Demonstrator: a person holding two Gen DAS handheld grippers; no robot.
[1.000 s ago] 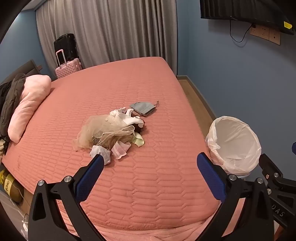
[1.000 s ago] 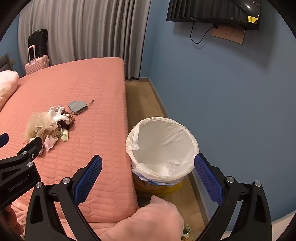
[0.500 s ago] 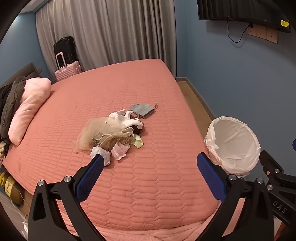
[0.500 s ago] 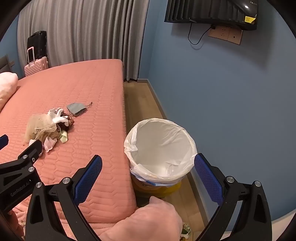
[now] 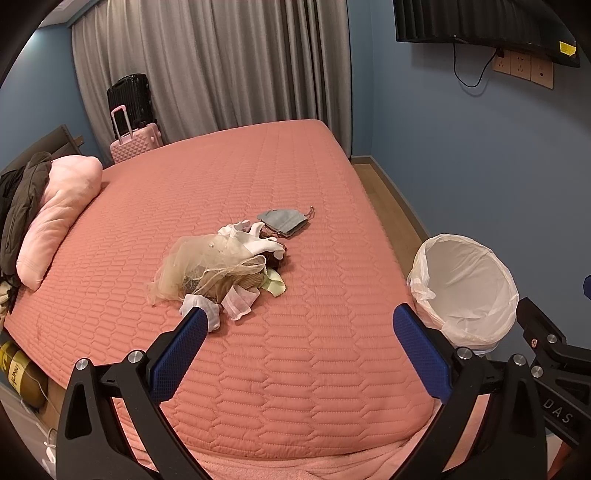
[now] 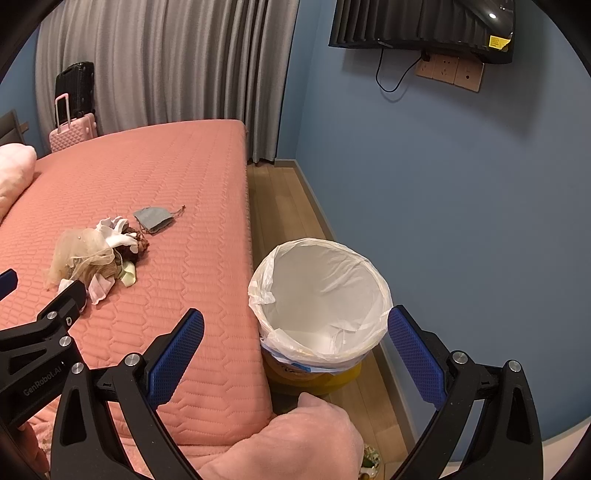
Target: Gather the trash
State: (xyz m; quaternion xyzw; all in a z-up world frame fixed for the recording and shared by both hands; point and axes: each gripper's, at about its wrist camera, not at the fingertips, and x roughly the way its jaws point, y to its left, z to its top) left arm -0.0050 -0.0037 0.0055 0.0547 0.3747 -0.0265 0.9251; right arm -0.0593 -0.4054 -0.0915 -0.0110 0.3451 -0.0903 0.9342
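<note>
A pile of trash (image 5: 218, 266) lies mid-bed: beige netting, white tissues, a white glove, a yellow-green scrap. A grey pouch (image 5: 282, 220) lies just beyond it. The pile (image 6: 96, 258) and pouch (image 6: 153, 218) also show in the right wrist view. A bin with a white liner (image 5: 463, 286) stands on the floor at the bed's right side; it appears in the right wrist view too (image 6: 321, 295). My left gripper (image 5: 299, 350) is open and empty, short of the pile. My right gripper (image 6: 295, 354) is open and empty, above the bed's edge beside the bin.
The salmon quilted bed (image 5: 221, 369) fills the room. A pink pillow (image 5: 59, 218) and dark clothes (image 5: 18, 206) lie at its left. Suitcases (image 5: 135, 144) stand by the grey curtain. A blue wall, with a black unit (image 6: 421, 26) mounted high, closes the narrow wooden floor strip (image 6: 284, 206).
Both views have shifted slightly back and up, so the pile and the bin sit a little lower in frame. Both grippers stay open and empty.
</note>
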